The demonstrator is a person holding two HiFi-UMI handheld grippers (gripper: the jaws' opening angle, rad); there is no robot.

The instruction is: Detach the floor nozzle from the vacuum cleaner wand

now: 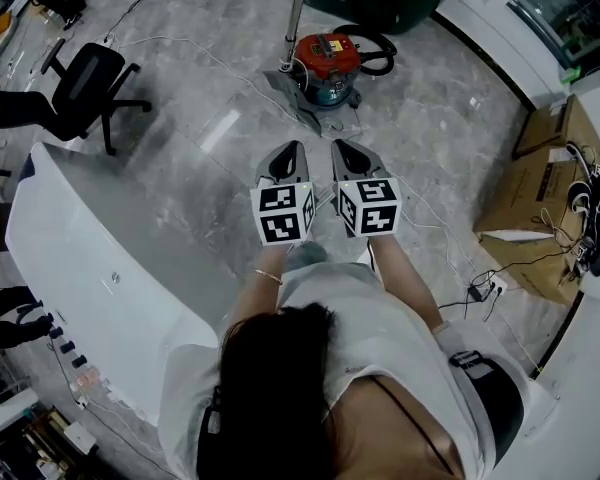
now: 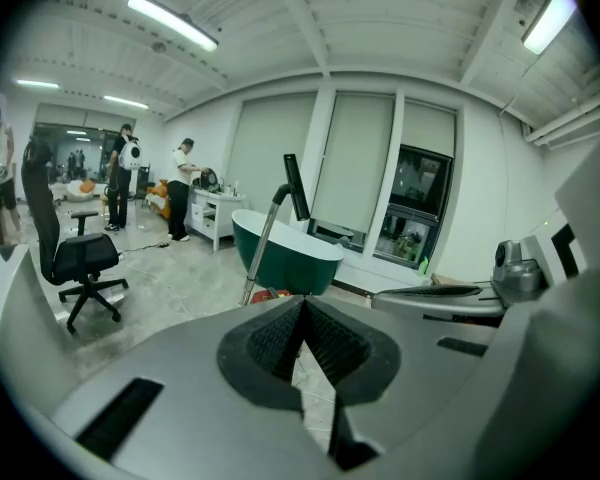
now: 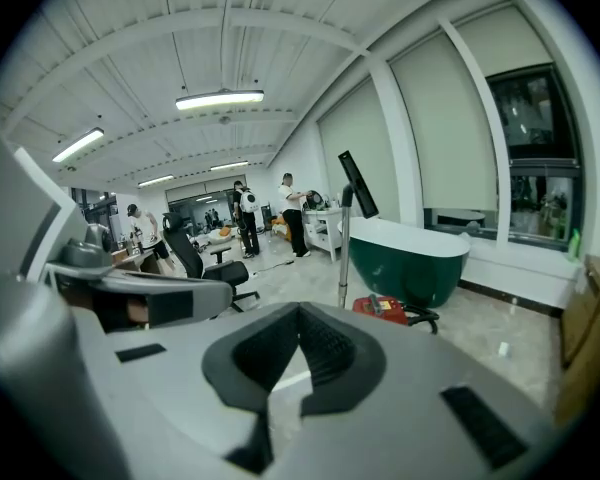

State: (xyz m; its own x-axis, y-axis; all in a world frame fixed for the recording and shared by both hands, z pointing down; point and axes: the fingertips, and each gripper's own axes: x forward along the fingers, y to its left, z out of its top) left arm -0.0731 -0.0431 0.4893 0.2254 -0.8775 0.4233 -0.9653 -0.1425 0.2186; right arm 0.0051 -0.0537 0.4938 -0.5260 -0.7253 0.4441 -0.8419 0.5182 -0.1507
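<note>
Grippers side by side: left gripper (image 1: 286, 160) and right gripper (image 1: 354, 158) both pressed together, empty, aimed at vacuum cleaner (image 1: 325, 63) on floor (image 1: 180, 108); floor nozzle (image 1: 300, 104) well apart, probably approach.

Grey floor nozzle (image 1: 298, 98) lying flat, silver wand (image 1: 297, 13) rising upright from it, red vacuum canister (image 1: 327, 60) just beside

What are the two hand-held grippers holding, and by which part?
Nothing. The left hand-held gripper and the right hand-held gripper are both shut and empty; the red canister vacuum cleaner stands ahead, untouched.
</note>
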